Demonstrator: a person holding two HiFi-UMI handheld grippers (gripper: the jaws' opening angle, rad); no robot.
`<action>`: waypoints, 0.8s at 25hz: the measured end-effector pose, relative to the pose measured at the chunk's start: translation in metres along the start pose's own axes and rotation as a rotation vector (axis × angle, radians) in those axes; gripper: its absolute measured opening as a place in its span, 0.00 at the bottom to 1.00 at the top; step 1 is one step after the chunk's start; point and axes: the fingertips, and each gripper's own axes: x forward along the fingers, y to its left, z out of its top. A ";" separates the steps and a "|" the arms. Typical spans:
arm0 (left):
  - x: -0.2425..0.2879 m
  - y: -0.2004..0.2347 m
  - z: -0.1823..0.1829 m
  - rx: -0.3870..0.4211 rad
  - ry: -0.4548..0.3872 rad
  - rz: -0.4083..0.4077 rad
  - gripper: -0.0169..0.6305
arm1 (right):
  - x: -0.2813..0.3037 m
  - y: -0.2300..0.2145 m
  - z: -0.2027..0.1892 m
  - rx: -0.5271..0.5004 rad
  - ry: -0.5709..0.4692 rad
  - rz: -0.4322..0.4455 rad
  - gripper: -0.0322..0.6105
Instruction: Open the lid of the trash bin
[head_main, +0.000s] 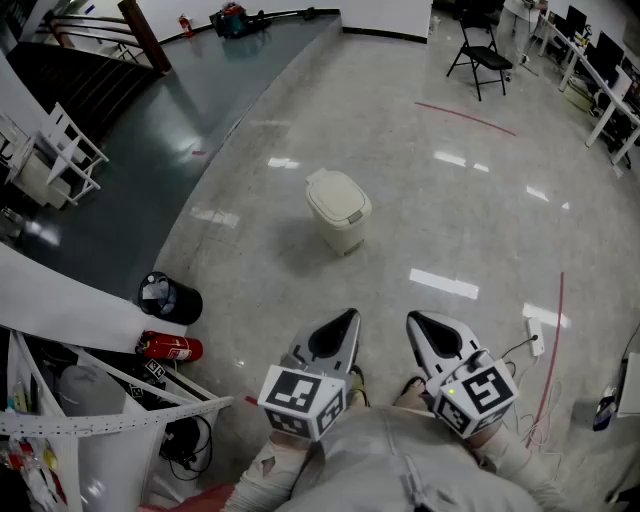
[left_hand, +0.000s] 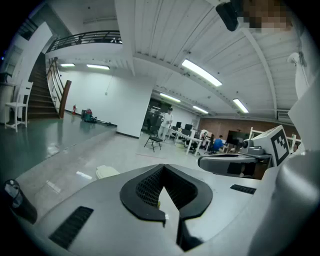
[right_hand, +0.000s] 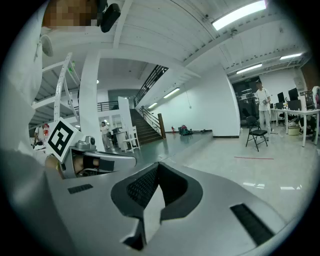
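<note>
- Cream plastic trash bin (head_main: 338, 210) stands alone on the glossy pale floor (head_main: 480, 220), well ahead of both grippers; its lid is down, flat on the body, with a small push tab on the side facing right
- In the left gripper view only the top of the bin shows, low and left of the jaws, beyond the gripper's grey shell
- Left gripper (head_main: 350, 315) is held low near the person's body, pointing forward toward the bin; its jaws are pressed together at the tips, with nothing between the black pads; well apart from the bin
- Right gripper (head_main: 412, 318) sits just beside the left one, also pointing forward; its jaws meet at the tips too, and grip nothing; it touches neither the bin nor the other gripper
- Each gripper carries its marker cube at the rear, near the person's sleeves
- Red fire extinguisher (head_main: 170, 347) lies on its side on the floor to the left, beside a round black container (head_main: 170, 298)
- White power strip (head_main: 535, 337) lies on the floor to the right, with cables trailing from it; a thin red line (head_main: 555, 340) runs along the floor near it
- Black folding chair (head_main: 480, 55) stands far behind the bin, near white desks (head_main: 600, 80) at the right edge
- Dark green raised floor (head_main: 190, 110) fills the far left, with a white chair (head_main: 65, 150) on it and a staircase beyond
</note>
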 end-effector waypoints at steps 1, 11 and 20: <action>0.002 -0.004 -0.001 0.015 0.008 0.000 0.03 | -0.002 -0.001 0.000 -0.006 0.000 0.000 0.06; 0.021 -0.023 -0.001 0.071 0.022 -0.063 0.03 | -0.002 -0.008 0.002 -0.033 0.003 -0.005 0.06; 0.014 0.015 0.003 0.055 0.016 -0.071 0.03 | 0.032 0.004 0.008 0.005 -0.030 -0.007 0.06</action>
